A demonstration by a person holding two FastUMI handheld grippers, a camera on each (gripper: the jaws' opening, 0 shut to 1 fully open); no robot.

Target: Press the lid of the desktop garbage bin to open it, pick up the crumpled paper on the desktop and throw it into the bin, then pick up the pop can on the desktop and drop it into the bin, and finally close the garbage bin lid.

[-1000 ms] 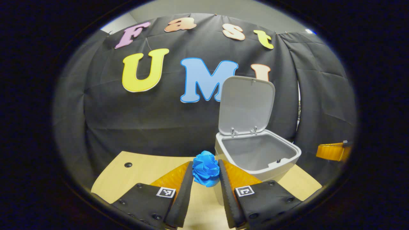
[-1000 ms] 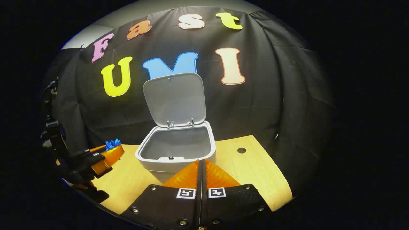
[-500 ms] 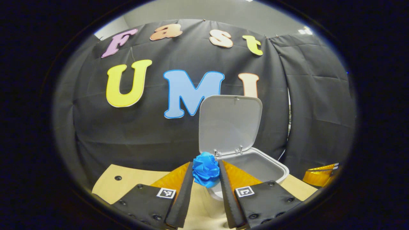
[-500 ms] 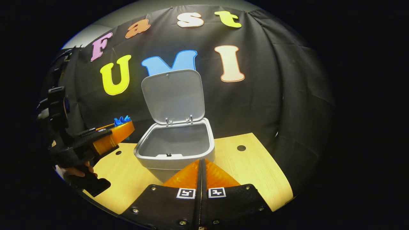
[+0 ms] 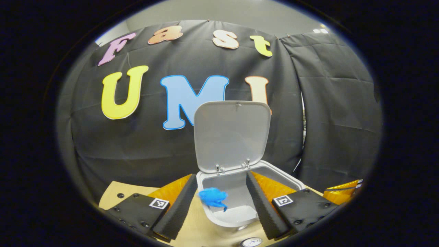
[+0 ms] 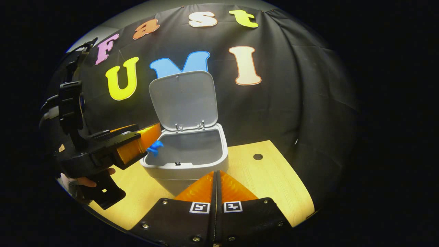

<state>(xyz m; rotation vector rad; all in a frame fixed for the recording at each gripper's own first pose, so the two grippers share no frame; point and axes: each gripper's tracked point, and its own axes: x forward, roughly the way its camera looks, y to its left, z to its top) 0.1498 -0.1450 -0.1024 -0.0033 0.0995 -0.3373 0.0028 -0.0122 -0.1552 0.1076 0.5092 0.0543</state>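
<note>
My left gripper [image 5: 221, 190] stands spread wide over the garbage bin [image 5: 277, 176], and the blue crumpled paper [image 5: 212, 198] is loose between its fingers, touching neither, just above the bin's opening. The lid [image 6: 183, 99] stands upright. My right gripper [image 6: 215, 178] is pressed closed on nothing, above the tabletop [image 6: 274, 178] in front of the bin.

Booth dim, desk [image 6: 274, 178] brightly lit from above; strong fisheye bending at edges; crumpled paper [image 5: 212, 198] motion-blurred between left gripper [image 5: 222, 200] fingers.
</note>
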